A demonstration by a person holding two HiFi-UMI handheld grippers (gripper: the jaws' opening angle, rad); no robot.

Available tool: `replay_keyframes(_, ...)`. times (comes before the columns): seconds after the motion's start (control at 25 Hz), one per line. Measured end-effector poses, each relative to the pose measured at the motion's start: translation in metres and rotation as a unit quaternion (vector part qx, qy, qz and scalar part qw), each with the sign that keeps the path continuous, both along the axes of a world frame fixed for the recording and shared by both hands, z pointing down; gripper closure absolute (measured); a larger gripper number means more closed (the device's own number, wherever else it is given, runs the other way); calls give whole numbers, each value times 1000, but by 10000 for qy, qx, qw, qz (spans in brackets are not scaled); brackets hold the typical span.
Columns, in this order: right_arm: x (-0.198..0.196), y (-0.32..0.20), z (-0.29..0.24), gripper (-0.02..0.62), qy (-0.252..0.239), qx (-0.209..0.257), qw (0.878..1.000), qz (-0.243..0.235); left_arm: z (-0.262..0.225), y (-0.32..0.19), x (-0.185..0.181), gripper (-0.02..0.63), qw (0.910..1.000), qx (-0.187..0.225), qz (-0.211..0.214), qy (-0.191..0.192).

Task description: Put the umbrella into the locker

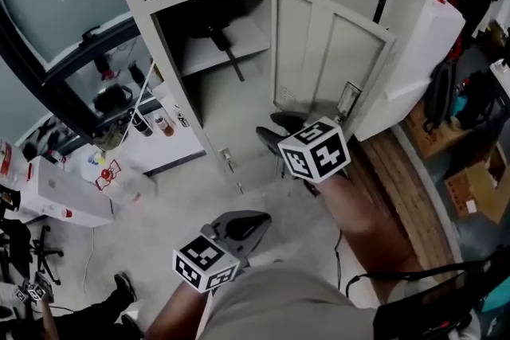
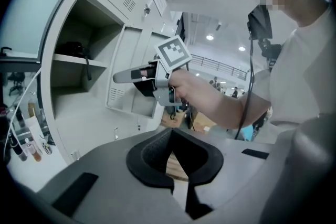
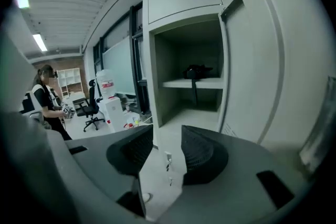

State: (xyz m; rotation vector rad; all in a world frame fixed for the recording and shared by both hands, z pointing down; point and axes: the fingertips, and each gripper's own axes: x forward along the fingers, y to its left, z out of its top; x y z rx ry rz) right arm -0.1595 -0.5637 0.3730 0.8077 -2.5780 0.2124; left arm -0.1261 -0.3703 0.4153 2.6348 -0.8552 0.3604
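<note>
A black folded umbrella [image 1: 217,37] lies on the upper shelf [image 1: 252,36] inside the pale grey metal locker [image 1: 231,103], with a thin dark part hanging below the shelf's edge. The locker's door [image 1: 327,52] stands open. The right gripper [image 1: 279,130] is before the opening, jaws apart with nothing between them. The left gripper [image 1: 251,223] is lower, well apart from the locker, jaw tips together and empty.

Pale grey-beige locker [image 1: 239,115], door the same. Black umbrella [image 1: 217,36] on its shelf. Grey left gripper [image 1: 250,224] and right gripper [image 1: 277,130]; fingers [image 3: 202,153] black with a ribbed pattern. Marker cubes [image 1: 316,150] white with black squares. Light grey floor [image 1: 159,211], brown wood strip [image 1: 398,179].
</note>
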Motion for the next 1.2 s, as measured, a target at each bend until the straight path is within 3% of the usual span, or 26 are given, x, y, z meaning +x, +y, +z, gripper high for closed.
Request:
replay_keyframes(0.08, 8, 19, 15, 484, 9, -103, 9999, -96, 3, 9, 5, 597, 9999, -57, -136, 10)
replay_keyframes(0.28, 26, 69, 53, 549, -76, -430, 9988, -236, 14, 29, 9, 597, 9992, -252, -293, -65)
replay_keyframes(0.64, 41, 149, 80, 561, 34, -341, 9991, -247, 9, 70, 2, 597, 9997, -124, -228, 3)
replay_keyframes(1.2, 6, 281, 84, 566, -2, -312, 9994, -153, 21, 177, -58, 597, 9997, -182, -174, 25)
